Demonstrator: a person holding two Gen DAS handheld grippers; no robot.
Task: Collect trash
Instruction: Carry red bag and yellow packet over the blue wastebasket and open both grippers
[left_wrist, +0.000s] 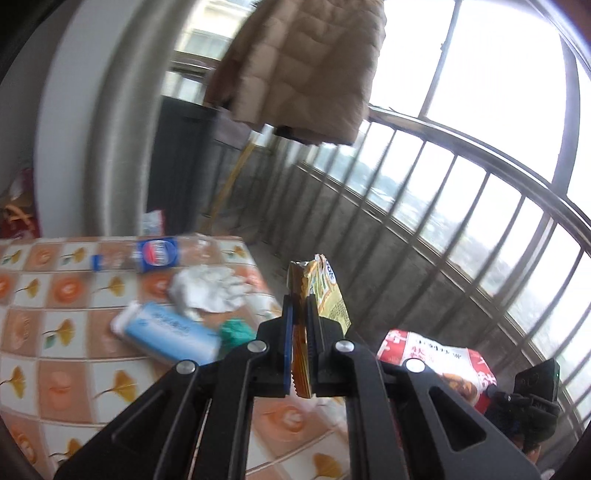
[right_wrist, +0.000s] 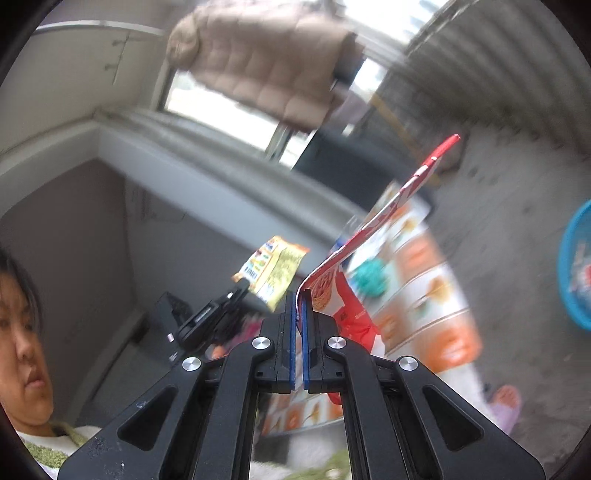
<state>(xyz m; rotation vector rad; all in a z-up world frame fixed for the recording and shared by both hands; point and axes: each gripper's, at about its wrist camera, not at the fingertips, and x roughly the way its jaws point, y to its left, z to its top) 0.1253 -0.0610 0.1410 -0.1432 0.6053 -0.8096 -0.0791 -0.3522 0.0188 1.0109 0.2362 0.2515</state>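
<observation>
Left wrist view: below me lies the tiled desk (left_wrist: 74, 295), carrying a blue tube (left_wrist: 166, 332), a crumpled tissue (left_wrist: 210, 291) and a bottle (left_wrist: 147, 254). My right fingers (right_wrist: 298, 295) clamp the red snack bag (right_wrist: 388, 214); my left fingers (left_wrist: 300, 302) pinch the smaller yellow wrapper (left_wrist: 328, 295), both raised off the desk.

1. We note the left gripper (left_wrist: 300, 310): matt black plastic, bright metal rivets, clamping a glossy yellow foil snack wrapper (left_wrist: 325, 291).
2. Right gripper (right_wrist: 298, 299): same finish, blue pads, clamping a glossy red-and-white plastic snack bag (right_wrist: 373, 225).
3. Orange-and-white patterned tablecloth (left_wrist: 74, 354): smooth, slightly shiny.
4. Crumpled white tissue paper (left_wrist: 210, 291): matt.
5. Beige quilted cloth jacket (left_wrist: 306, 62): soft, matt.
</observation>
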